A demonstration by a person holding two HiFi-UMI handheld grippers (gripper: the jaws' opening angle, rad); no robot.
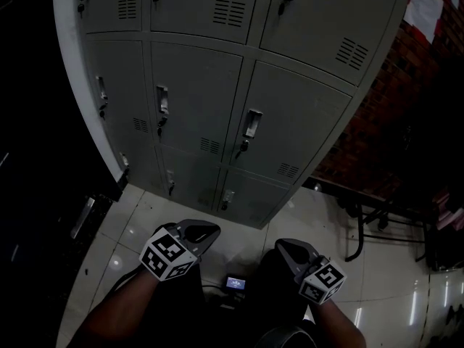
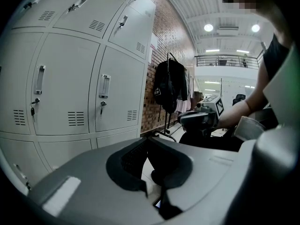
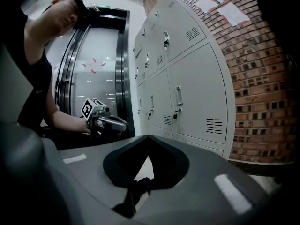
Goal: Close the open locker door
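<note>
In front of the person, above both grippers in the head view, stands the bank of lockers (image 1: 217,100), well apart from the two grippers and touched by neither.

At the left, the left gripper (image 1: 207,232) hangs low over the tiled floor (image 1: 319,216) and points towards the bottom row of lockers. In its own view the left gripper (image 2: 147,140) has its jaws brought together at the tips, with nothing between them.

In the middle, every locker door (image 1: 192,96) that shows lies flush in its frame. The doors are pale grey metal. Each one has an upright handle (image 1: 251,124) with a small lock under it and a group of vent slits (image 1: 210,146) near a lower corner.

At the right, the right gripper (image 1: 286,248) also points at the bottom row. In its own view the right gripper (image 3: 147,138) has its jaws meeting at the tips and carries nothing. Further right, a brick wall (image 1: 406,114) joins the side of the lockers.
</note>
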